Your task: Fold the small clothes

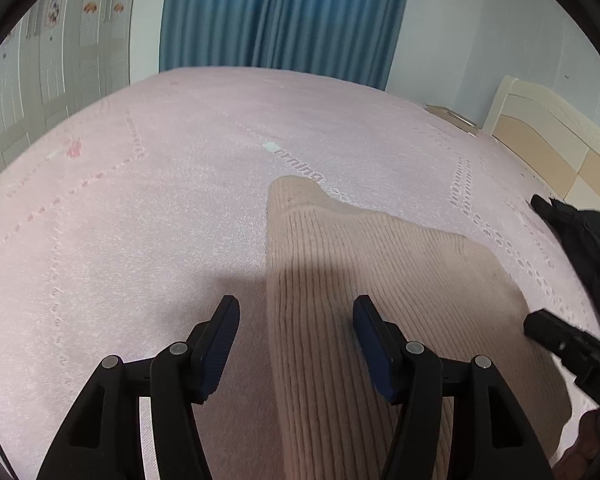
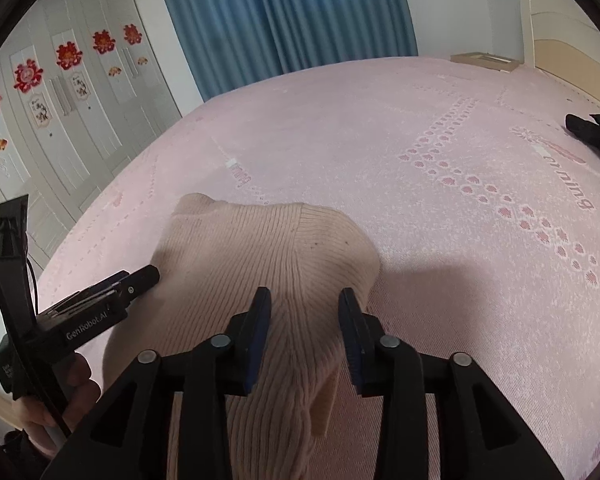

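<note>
A beige ribbed knit garment point(image 1: 364, 264) lies flat on the pink bedspread point(image 1: 160, 208). My left gripper point(image 1: 296, 312) is open just above the garment's left edge, one finger over the bedspread, one over the knit. In the right wrist view the same garment point(image 2: 260, 248) lies under my right gripper point(image 2: 305, 304), which is open above its near part. The left gripper point(image 2: 140, 278) shows at the garment's left edge there. The right gripper's tip point(image 1: 540, 322) shows at the garment's right edge in the left wrist view.
A black piece of clothing point(image 1: 580, 236) lies at the bed's right side, also in the right wrist view point(image 2: 596, 132). A cream headboard point(image 1: 548, 136) stands at the right. Blue curtains point(image 1: 276, 12) and white wardrobe doors point(image 2: 60, 120) are behind the bed.
</note>
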{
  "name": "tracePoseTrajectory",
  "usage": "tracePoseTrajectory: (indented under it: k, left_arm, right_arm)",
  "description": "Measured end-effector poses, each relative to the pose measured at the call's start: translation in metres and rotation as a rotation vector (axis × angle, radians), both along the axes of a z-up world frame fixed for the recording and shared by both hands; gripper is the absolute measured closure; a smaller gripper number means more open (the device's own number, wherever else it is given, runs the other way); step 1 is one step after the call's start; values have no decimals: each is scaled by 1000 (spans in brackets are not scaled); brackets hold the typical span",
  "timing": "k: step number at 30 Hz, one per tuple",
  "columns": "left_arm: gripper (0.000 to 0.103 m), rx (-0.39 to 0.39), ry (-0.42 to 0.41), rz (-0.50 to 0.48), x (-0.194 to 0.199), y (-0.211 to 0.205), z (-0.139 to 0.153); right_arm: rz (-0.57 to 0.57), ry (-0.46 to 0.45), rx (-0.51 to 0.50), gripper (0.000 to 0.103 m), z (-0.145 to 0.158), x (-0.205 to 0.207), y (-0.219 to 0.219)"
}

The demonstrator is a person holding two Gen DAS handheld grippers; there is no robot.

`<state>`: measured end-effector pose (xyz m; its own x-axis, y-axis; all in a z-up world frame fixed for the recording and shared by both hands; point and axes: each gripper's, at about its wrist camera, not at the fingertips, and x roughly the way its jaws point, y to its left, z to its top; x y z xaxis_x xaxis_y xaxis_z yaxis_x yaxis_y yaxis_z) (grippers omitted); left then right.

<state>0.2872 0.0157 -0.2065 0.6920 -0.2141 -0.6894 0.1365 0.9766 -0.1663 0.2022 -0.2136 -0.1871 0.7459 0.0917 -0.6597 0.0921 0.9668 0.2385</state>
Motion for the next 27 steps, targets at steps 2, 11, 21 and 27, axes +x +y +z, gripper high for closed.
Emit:
tracePoseTrajectory:
  k: [2, 11, 21, 27]
  left_arm:
    - [45, -8, -3, -7, -10, 2, 1]
    - [42, -11, 1, -13, -46, 8, 6]
    - [39, -121, 66, -29, -72, 30, 0]
    - [39, -30, 82, -75, -91, 25, -5]
  right_arm:
    - [1, -4, 23, 65, 0, -9, -2]
    - [-5, 32, 179, 62, -13, -43, -11]
    - [-43, 47, 141, 89, -22, -41, -2]
    - [-145, 36, 11, 52, -18, -59, 5]
